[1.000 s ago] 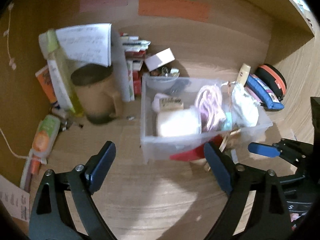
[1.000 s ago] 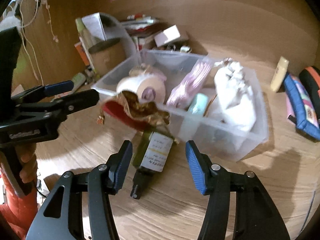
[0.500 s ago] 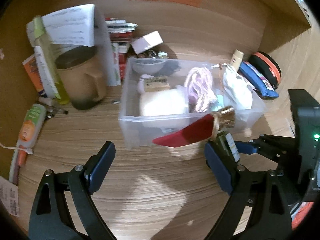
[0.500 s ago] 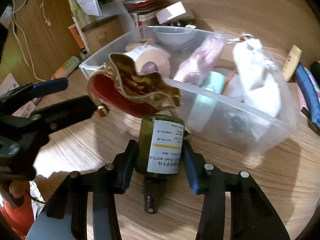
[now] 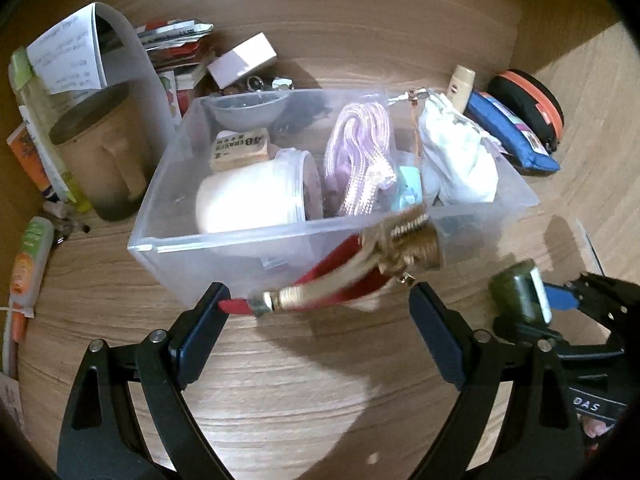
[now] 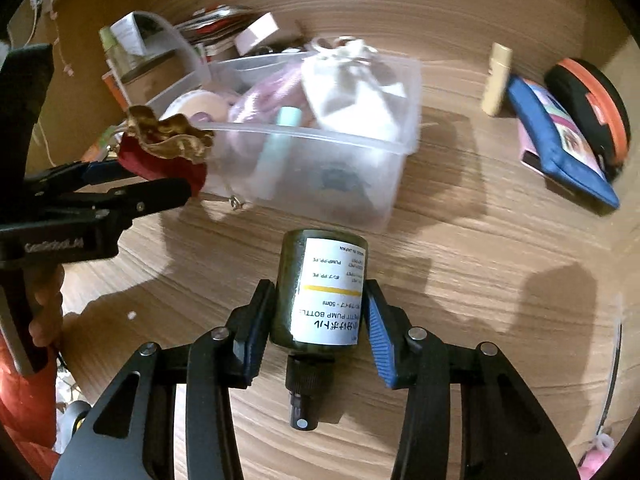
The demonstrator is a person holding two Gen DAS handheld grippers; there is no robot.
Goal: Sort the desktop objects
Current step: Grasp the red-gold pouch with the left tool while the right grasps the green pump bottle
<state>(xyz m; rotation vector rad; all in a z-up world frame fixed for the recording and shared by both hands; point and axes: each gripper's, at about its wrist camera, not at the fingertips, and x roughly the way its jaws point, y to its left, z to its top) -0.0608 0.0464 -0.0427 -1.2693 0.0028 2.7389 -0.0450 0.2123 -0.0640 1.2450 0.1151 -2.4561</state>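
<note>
My right gripper [image 6: 318, 308] is shut on a dark green pump bottle [image 6: 320, 292] with a white label, held above the wooden desk; it also shows in the left wrist view [image 5: 520, 294]. My left gripper [image 5: 316, 312] is open. A red pouch with a gold ruffled mouth [image 5: 360, 272] lies between its fingers, against the front wall of the clear plastic bin [image 5: 192, 264]. In the right wrist view the pouch [image 6: 164, 152] sits at the left gripper's tips. The bin holds a white jar [image 5: 252, 196], pink cord [image 5: 360, 156], a white cloth bag [image 5: 456, 160] and an eraser [image 5: 240, 148].
A brown mug [image 5: 100, 160], papers and a tube [image 5: 28, 264] stand left of the bin. A blue case [image 6: 560, 148], an orange-black round case [image 6: 592, 104] and a cream stick [image 6: 496, 80] lie to the right. Wooden walls close the back and sides.
My right gripper closed on the green bottle and lifted it off the desk. My left gripper moved forward, and the red pouch now lies between its open fingers.
</note>
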